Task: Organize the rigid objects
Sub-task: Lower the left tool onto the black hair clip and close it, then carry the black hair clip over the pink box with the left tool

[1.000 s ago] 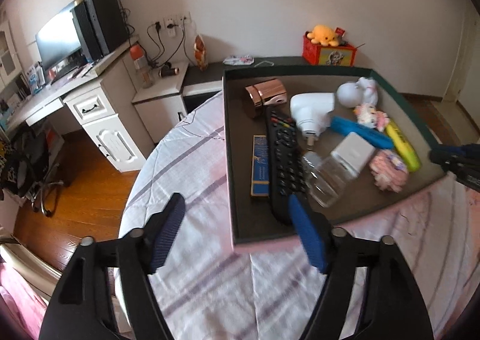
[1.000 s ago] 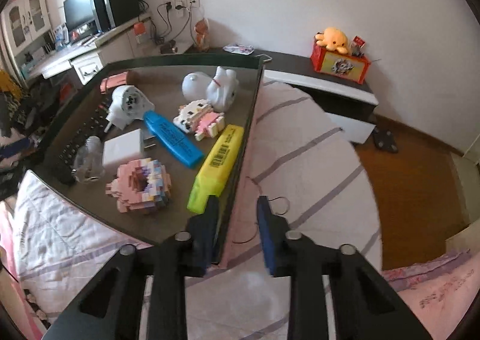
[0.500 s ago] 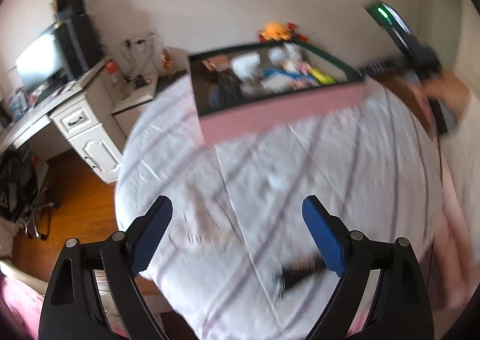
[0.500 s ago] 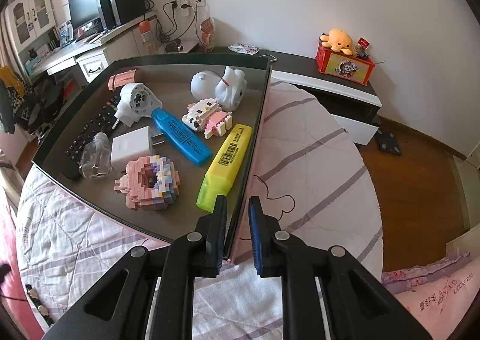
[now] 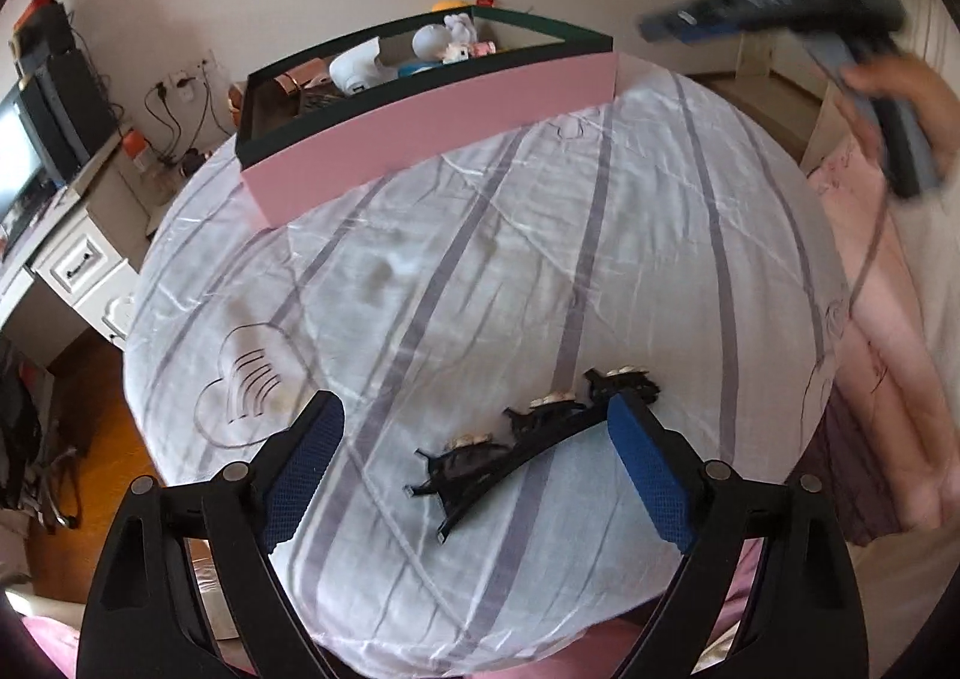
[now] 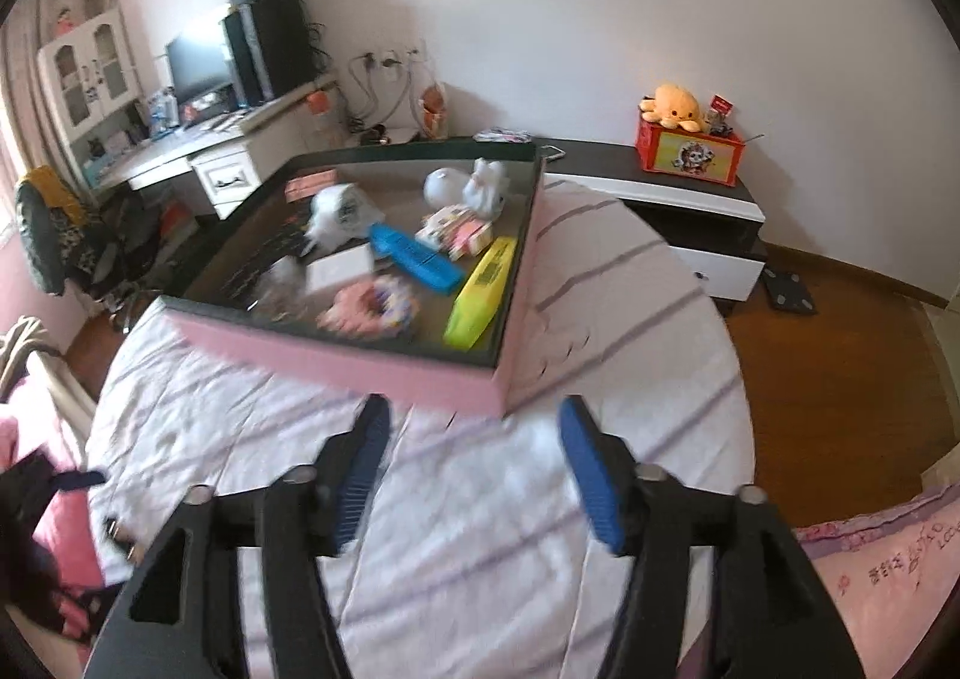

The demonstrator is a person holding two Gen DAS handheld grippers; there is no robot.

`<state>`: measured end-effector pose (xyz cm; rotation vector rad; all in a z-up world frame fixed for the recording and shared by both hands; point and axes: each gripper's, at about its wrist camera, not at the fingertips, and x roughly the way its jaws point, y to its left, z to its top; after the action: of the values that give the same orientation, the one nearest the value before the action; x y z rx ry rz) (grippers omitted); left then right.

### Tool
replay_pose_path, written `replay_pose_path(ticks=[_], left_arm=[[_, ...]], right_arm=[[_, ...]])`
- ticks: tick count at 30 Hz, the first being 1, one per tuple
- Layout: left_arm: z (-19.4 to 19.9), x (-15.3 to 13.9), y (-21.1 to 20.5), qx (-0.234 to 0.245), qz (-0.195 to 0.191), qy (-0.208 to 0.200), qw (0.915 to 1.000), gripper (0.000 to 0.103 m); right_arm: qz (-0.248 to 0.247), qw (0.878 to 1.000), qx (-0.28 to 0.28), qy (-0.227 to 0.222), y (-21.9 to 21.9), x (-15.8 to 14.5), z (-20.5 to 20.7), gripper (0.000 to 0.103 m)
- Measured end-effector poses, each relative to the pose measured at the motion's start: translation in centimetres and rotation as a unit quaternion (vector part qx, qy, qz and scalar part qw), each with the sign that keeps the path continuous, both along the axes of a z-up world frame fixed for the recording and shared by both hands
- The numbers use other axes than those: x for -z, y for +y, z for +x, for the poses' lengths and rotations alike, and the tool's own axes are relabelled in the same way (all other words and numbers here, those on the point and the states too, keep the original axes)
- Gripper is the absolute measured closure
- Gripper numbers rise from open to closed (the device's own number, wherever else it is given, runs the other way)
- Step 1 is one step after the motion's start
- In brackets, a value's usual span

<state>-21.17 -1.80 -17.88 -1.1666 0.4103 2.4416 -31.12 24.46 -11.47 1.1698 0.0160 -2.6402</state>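
A black hair clip (image 5: 528, 433) with small pale ornaments lies on the striped bedsheet. My left gripper (image 5: 474, 469) is open low over the sheet, its fingers either side of the clip, not touching it. A pink box with a dark rim (image 5: 432, 109) stands further back and holds a white plug, a blue bar, a yellow highlighter (image 6: 480, 292), a pink block toy (image 6: 369, 310) and white figures. My right gripper (image 6: 474, 463) is open and empty above the sheet, in front of the box's near corner (image 6: 501, 391). It shows blurred at the upper right of the left wrist view (image 5: 840, 19).
The striped sheet (image 5: 540, 259) covers a bed. A desk with a monitor (image 6: 198, 61) stands to the left. A low cabinet (image 6: 690, 199) carries a red box with an orange plush (image 6: 675, 106). Wooden floor (image 6: 840, 349) lies right of the bed. Pink bedding (image 5: 888, 349) lies at the right.
My left gripper has drawn back from the box to the near sheet, over the black hair clip. My right gripper has opened and pulled back from the box rim.
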Motion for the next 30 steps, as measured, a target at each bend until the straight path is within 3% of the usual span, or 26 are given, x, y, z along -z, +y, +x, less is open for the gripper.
replay_pose_path(ticks=[2,4,6,8,10,13,15,17,25,30], left_arm=[[-0.2,0.1,0.3,-0.003,-0.004,0.001,1.0,0.011],[-0.1,0.1,0.3,-0.002,0.005,-0.011,0.9999,0.017],[0.2,0.1,0.2,0.005,0.003,-0.019,0.9998,0.031],[0.3,0.5,0.1,0.0,-0.016,-0.018,0.9997,0.033],[-0.1,0.5,-0.5,-0.013,0.003,-0.026,0.9996,0.037],[-1.0,0.6,-0.6,-0.037,0.01,-0.021,0.999,0.053],[-1.8,0.4,-0.9,-0.058,0.026,-0.027,0.9976,0.074],[-2.7,0.4,-1.5,-0.081,0.041,-0.034,0.9952,0.083],[-5.1,0.0,-2.1,-0.109,0.077,-0.039,0.9902,0.084],[-6.4,-1.7,-2.2,-0.111,0.084,-0.023,0.99,0.084]], right_arm=[[-0.002,1.0,-0.003,-0.002,-0.2,0.5,1.3,0.029],[-0.016,1.0,-0.009,-0.009,-0.2,1.1,2.4,0.029],[-0.025,0.999,-0.011,-0.017,-0.2,1.6,3.0,0.029],[-0.024,0.999,-0.009,-0.022,-0.1,2.1,3.3,0.029],[-0.026,0.999,-0.007,-0.025,-0.1,2.3,3.4,0.029],[-0.034,0.999,-0.005,-0.026,0.0,2.4,3.3,0.029],[-0.036,0.999,-0.006,-0.025,-0.1,2.3,3.4,0.029],[-0.036,0.999,-0.007,-0.023,-0.1,2.2,3.3,0.029],[-0.027,0.999,-0.005,-0.022,-0.4,2.3,2.4,0.029],[-0.022,1.0,0.008,-0.008,0.1,1.4,1.2,0.029]])
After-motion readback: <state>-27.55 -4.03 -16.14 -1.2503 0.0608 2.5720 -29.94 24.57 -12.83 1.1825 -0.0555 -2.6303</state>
